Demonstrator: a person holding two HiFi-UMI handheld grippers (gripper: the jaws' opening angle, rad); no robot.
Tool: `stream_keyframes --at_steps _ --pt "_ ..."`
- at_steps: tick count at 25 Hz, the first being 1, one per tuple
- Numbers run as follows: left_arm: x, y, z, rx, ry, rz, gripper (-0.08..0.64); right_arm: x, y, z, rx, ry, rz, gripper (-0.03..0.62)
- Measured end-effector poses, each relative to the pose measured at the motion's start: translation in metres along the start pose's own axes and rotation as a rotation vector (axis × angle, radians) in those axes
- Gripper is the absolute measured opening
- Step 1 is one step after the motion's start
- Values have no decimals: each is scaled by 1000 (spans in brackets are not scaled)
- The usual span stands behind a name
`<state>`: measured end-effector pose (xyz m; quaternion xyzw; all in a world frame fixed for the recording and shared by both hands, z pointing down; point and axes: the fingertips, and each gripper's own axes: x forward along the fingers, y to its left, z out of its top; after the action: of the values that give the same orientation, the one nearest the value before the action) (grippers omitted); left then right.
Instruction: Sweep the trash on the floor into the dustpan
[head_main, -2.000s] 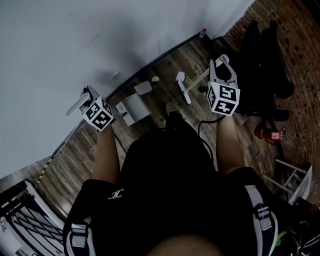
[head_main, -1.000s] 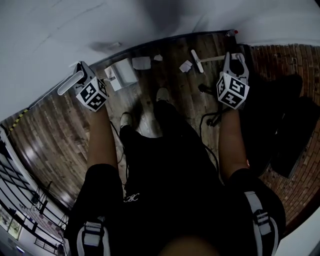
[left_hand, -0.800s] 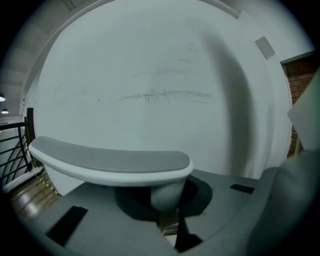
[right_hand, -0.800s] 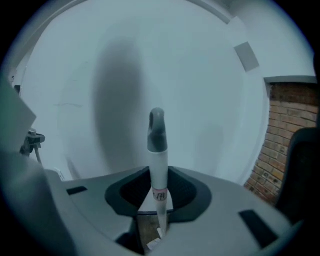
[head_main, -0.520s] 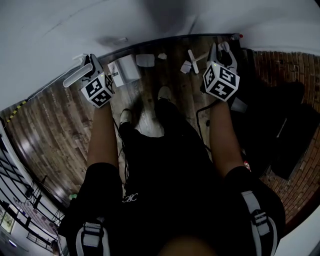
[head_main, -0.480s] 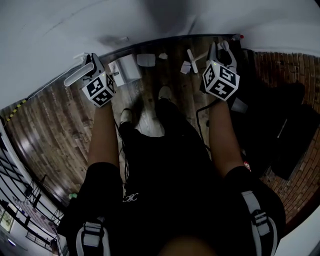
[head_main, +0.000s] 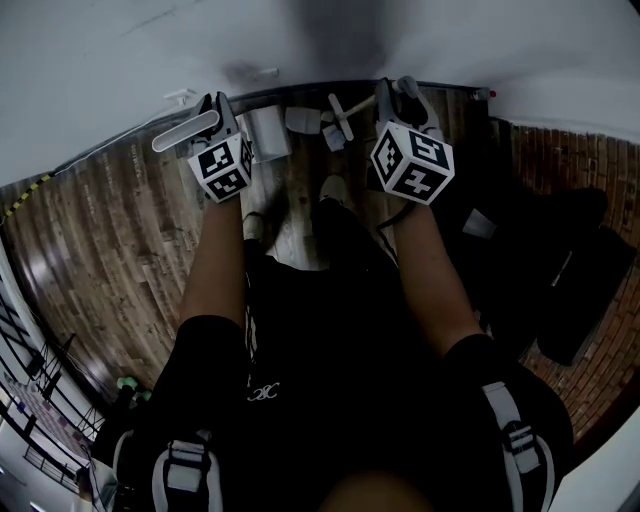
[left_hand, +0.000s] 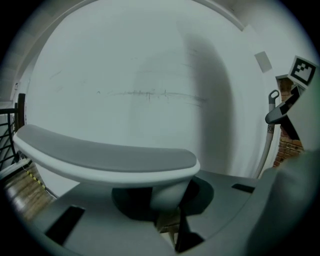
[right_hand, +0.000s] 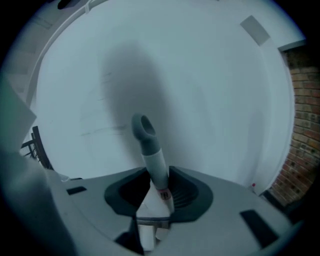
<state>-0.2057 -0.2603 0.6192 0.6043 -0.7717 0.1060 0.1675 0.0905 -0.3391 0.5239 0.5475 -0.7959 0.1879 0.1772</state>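
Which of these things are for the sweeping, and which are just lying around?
For the sweeping:
dustpan, its handle held in the left gripper
broom, held in the right gripper
white paper scraps on the floor

Just lying around:
black bags by the brick wall
striped tape

Your dustpan (head_main: 268, 133) sits on the floor (head_main: 110, 230) at the foot of the wall (head_main: 120, 60), its handle between the jaws of your left gripper (head_main: 212, 122). Trash (head_main: 303, 120) lies just right of it, before the broom (head_main: 340, 118), whose handle stands clamped in your right gripper (head_main: 398, 95).
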Motion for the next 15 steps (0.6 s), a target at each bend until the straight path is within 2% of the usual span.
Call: stream_keyframes --at_steps 9,15 --pt "1 -4 -1 -19 6 -37 63 8 71 3 147 33 168 126" --pt "2 3 -2 -20 14 -51 63 5 79 5 227 37 195 120"
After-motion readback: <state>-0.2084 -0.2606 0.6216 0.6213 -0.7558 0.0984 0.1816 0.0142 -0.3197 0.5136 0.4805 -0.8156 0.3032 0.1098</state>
